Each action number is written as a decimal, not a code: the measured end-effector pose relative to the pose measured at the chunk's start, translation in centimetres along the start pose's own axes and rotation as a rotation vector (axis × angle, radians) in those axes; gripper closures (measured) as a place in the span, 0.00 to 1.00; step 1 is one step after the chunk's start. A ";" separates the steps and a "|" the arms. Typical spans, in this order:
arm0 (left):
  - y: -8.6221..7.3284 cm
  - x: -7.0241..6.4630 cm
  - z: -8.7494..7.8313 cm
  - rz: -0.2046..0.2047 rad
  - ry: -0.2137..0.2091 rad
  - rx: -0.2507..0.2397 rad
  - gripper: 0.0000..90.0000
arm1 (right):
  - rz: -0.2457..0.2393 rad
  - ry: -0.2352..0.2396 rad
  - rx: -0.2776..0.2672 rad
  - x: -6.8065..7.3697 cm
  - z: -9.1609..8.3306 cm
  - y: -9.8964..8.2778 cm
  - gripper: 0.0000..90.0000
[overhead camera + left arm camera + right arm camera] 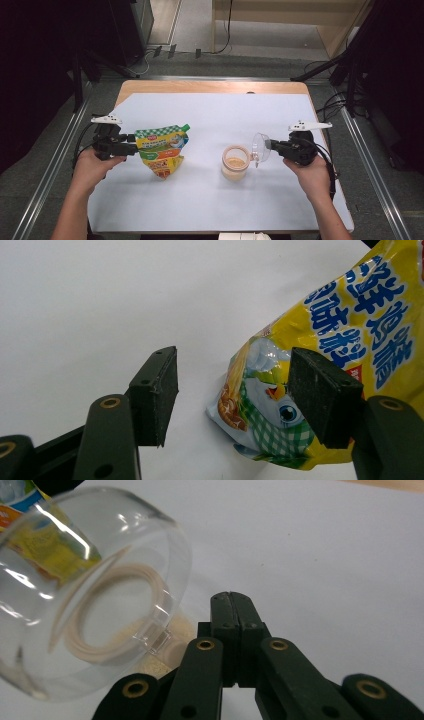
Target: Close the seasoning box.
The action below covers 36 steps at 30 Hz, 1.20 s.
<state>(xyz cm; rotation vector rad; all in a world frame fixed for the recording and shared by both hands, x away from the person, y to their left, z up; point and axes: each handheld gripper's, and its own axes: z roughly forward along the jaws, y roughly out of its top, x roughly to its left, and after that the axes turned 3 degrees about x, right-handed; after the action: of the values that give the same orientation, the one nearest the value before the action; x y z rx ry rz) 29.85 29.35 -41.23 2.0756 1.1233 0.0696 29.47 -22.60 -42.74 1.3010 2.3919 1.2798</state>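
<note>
— Right, nearest first: left gripper (133, 145) at nine o'clock of the white sheet (200, 210), spread fairly wide, pinching nothing.

— And the yellow pouch (162, 150)?

— Just past those tips, toward three o'clock. Partly hidden behind one jaw in the left gripper view, with no pad pressing on it. Green cap (185, 127) up at one o'clock of the pouch.

— Risk on that side?

— Probably a poor bite. Closing from here looks likely to catch only the edge, then to slip off the glossy film. Could also nudge the pouch over.

— Over at four o'clock?

— Right gripper (272, 147), closed tight, pads flush together with nothing visible between them. Tips right against the clear lid (260, 147).

— Lid lying where?

— Tipped up on edge at three o'clock of the open jar (235, 162), touching its rim or nearly so; cannot tell whether hinged. Pale powder low in the jar.

— Worst case there?

— Smooth glass against blunt closed tips: likely to slide off and drop onto the rim. Pushing too hard toward nine o'clock might shove the whole jar and spill powder.

— Farther out?

— Bare sheet up to the wooden edge (215, 86) at twelve o'clock.
</note>
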 end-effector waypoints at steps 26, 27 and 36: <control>0.0 0.1 0.0 0.000 -0.009 -0.008 0.42 | -0.023 0.048 0.013 1.2 1.6 -0.1 1.00; -0.1 0.1 0.0 0.002 -0.006 -0.004 0.42 | -0.028 0.049 0.006 1.3 1.5 0.0 1.00; -0.1 0.2 0.2 -0.001 -0.003 0.005 0.42 | -0.071 0.063 -0.009 2.5 1.3 0.3 1.00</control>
<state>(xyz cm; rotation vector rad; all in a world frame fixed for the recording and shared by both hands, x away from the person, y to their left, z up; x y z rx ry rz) 29.96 29.41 -41.51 2.0795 1.1239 0.0636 28.71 -19.87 -42.74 1.1796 2.4477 1.3287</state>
